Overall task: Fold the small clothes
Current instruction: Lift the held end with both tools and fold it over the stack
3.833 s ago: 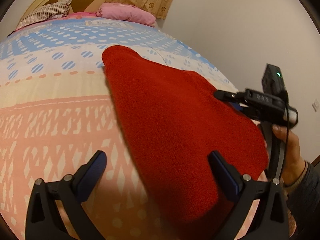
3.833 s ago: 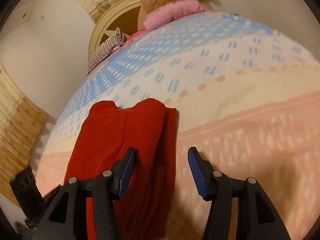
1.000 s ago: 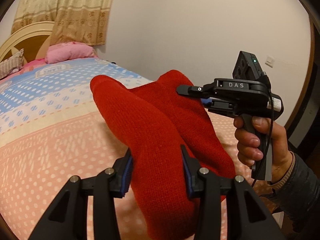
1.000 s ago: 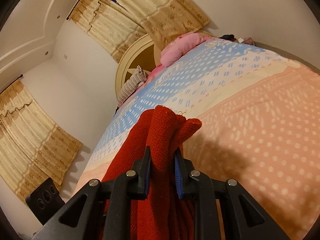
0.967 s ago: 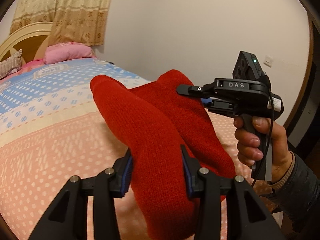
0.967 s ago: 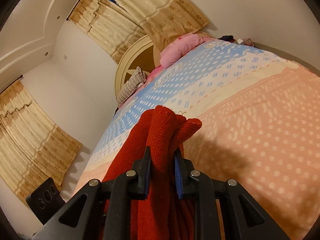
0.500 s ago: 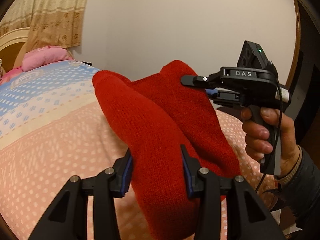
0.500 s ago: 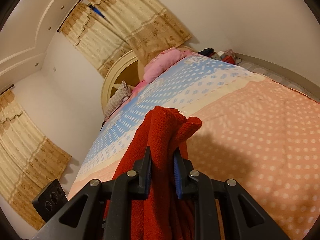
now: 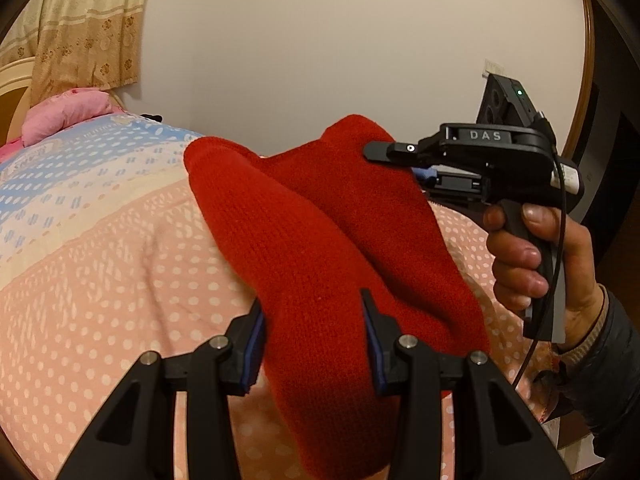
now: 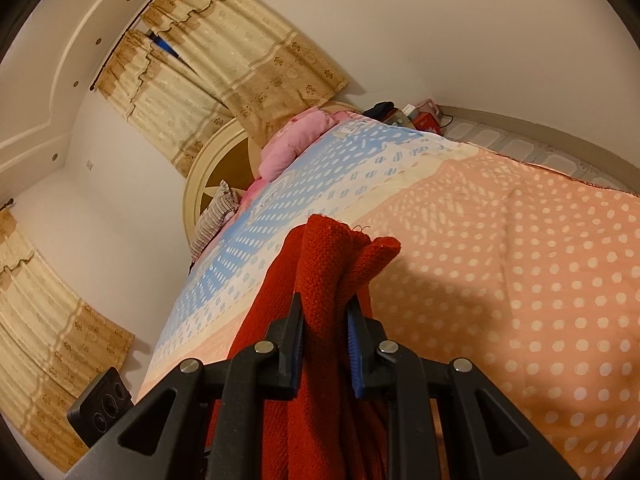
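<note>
A red knitted garment (image 9: 304, 240) is lifted above the bed, bunched and draped between both grippers. My left gripper (image 9: 314, 320) is shut on one thick fold at the near end. My right gripper (image 10: 324, 316) is shut on another bunched edge of the garment (image 10: 324, 268); it shows in the left wrist view (image 9: 384, 152) at the right, held by a hand, its fingers pressed into the cloth. The rest of the garment hangs down below both grippers.
The bed (image 9: 100, 280) has a cover with pink dotted, cream and blue dotted bands. A pink pillow (image 10: 296, 140) and a striped pillow (image 10: 216, 216) lie by the round headboard. Curtains and walls surround it. Small items (image 10: 412, 116) sit on the floor at the far side of the bed.
Both grippers have lifted and carried the garment toward the foot of the bed, over the pink dotted band. Both stay shut on it.
</note>
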